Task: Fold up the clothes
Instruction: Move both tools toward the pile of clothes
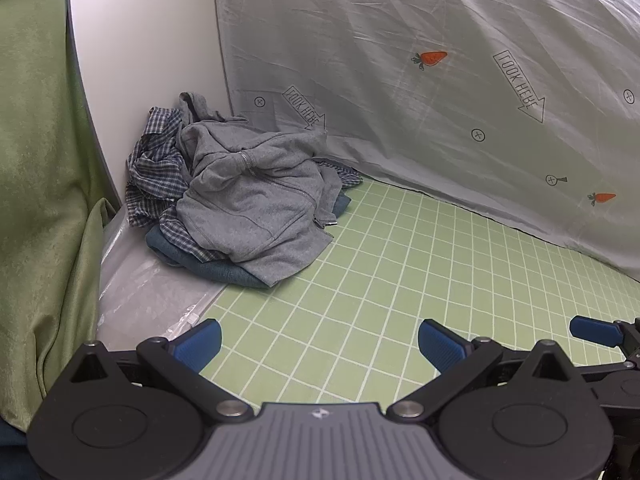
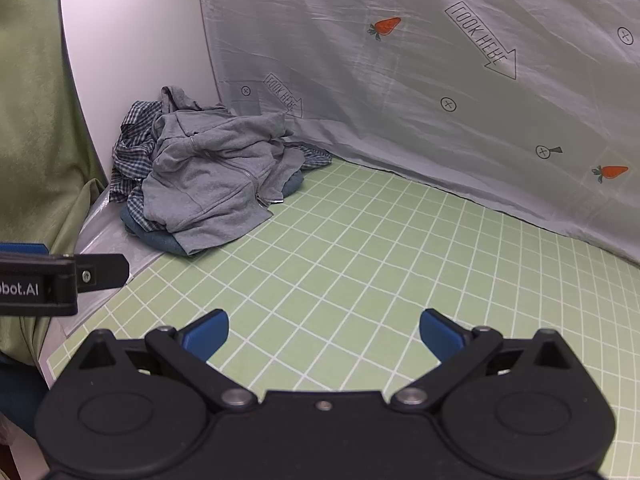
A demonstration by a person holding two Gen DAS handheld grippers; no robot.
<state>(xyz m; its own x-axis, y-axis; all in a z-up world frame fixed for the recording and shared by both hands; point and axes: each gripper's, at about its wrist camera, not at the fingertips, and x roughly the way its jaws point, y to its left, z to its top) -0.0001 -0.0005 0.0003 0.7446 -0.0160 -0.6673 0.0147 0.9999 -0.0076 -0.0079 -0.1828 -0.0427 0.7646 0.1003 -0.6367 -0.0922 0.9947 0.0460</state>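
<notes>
My left gripper (image 1: 319,344) sits at the bottom of its own view with its blue pads (image 1: 200,344) spread as wide as they go and nothing between them but the green grid mat (image 1: 360,272). My right gripper (image 2: 324,334) is the same in its view: jaws fully apart, empty, hovering over bare mat. Both tilt down toward the surface, side by side; I can see one tip of the right one poking in at the right edge of the left view, and the left one's body at the left edge of the right view.

The clothes are heaped in the upper left of both frames, well apart from either gripper, pushed against the white panel (image 1: 140,40) and the carrot-print sheet (image 1: 440,80). A grey zip hoodie (image 1: 256,200) lies crumpled on top, its zipper end hanging at the pile's lower right edge. Under it a blue plaid shirt (image 1: 154,164) spills to the left, and a dark teal garment (image 1: 208,264) sits at the bottom.

I judge nothing is folded yet; this is the reach-in step. Next I would go for the hoodie, pinching it at two separated edges and dragging it onto open mat to spread flat without bringing the plaid shirt along.
</notes>
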